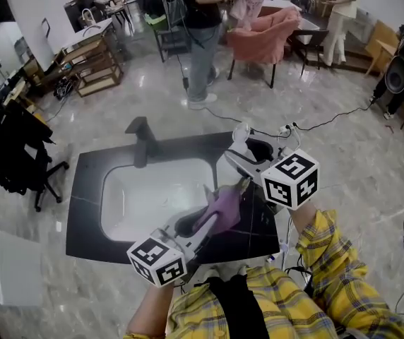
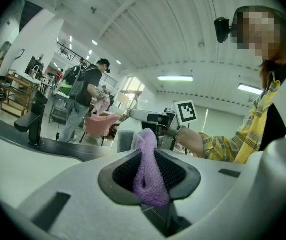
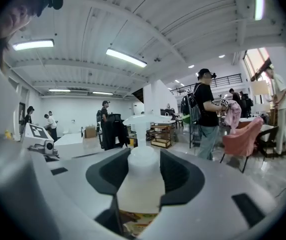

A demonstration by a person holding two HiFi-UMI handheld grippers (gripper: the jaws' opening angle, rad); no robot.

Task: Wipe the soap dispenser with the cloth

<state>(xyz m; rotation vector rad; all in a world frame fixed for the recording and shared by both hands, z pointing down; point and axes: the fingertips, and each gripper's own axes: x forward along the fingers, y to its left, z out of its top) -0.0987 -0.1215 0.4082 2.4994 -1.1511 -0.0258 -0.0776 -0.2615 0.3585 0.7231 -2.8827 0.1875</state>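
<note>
Soap dispenser (image 3: 140, 184), gripped upright in the right tongs (image 1: 250, 162), sits just right of the purple cloth (image 1: 223, 207) pinched in the left tongs (image 2: 150, 170), almost touching

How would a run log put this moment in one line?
left gripper: shut on purple cloth | right gripper: shut on soap dispenser | both above sink counter | cloth-dispenser contact: unclear

Faucet (image 1: 140, 141) behind basin (image 1: 145, 196), cloth (image 1: 222, 210) at basin's right edge, soap dispenser (image 1: 244, 147) just beyond cloth
</note>
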